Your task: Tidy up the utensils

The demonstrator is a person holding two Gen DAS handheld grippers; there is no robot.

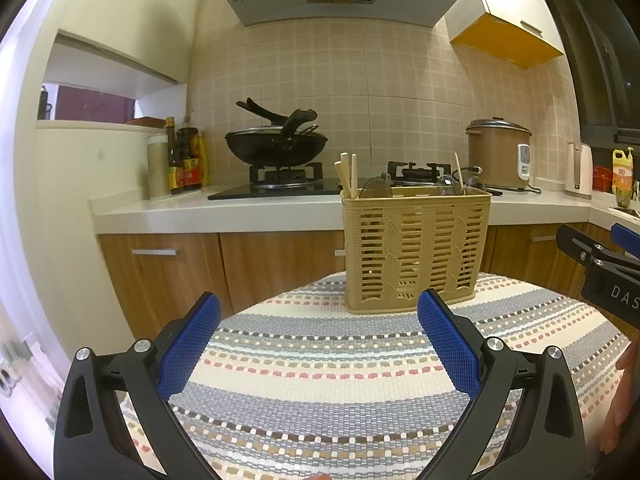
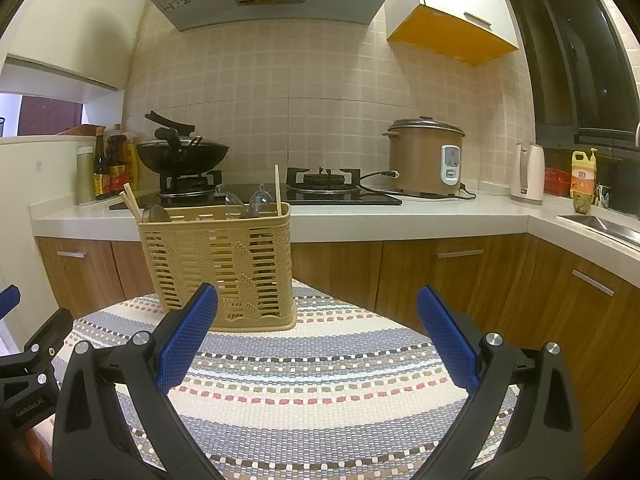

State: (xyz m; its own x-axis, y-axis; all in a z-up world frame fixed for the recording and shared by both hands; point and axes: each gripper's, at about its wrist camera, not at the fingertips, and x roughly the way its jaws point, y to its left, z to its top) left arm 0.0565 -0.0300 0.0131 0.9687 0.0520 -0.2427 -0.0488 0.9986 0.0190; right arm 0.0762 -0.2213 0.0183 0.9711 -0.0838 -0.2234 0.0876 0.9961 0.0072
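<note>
A tan slatted utensil basket (image 1: 416, 248) stands at the far edge of a striped woven mat (image 1: 320, 368). Wooden chopsticks (image 1: 347, 174) stick up at its left end, a single chopstick (image 1: 459, 172) at its right, and spoons (image 1: 376, 189) lie between. My left gripper (image 1: 319, 312) is open and empty, in front of the basket. In the right wrist view the basket (image 2: 218, 260) is ahead to the left on the mat (image 2: 320, 380). My right gripper (image 2: 317, 304) is open and empty, just right of the basket.
Behind runs a white kitchen counter (image 2: 344, 220) with a gas hob, a black wok (image 1: 276, 146), sauce bottles (image 1: 184, 160), a brown rice cooker (image 2: 426, 158), a white kettle (image 2: 528, 178) and a sink (image 2: 604, 226) at right. Wooden cabinets stand below. The range hood hangs above.
</note>
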